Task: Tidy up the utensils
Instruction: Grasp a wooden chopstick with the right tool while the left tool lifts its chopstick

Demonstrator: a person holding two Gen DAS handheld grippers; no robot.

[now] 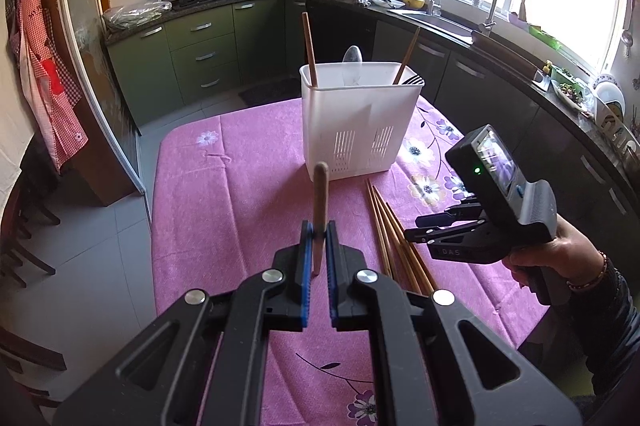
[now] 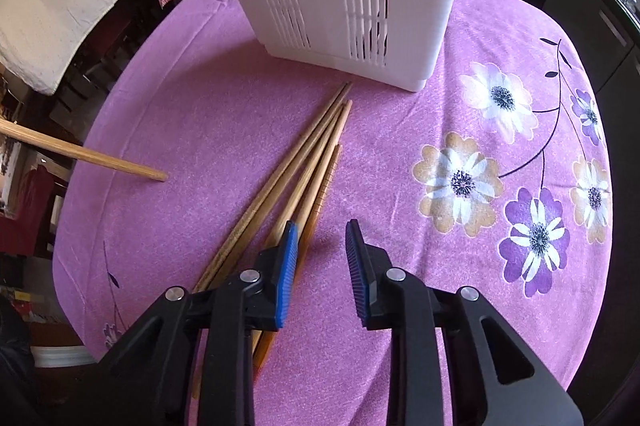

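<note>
The left claw [image 1: 319, 238] is clenched on a single wooden chopstick [image 1: 320, 202], held upright above the pink-clothed desk [image 1: 224, 186]. The white utensil holder [image 1: 360, 122] stands ahead at twelve o'clock, a little toward one, its mouth clear on the near side, with sticks and a spoon already inside.

The right claw [image 2: 322, 246] hangs released, nothing between its pads. The loose chopsticks [image 2: 304, 162] lie at its eleven o'clock, long axes running from seven to one toward the holder; the left pad sits just over the nearest stick. The right hand is nearer them. Bare cloth lies to the right.
</note>
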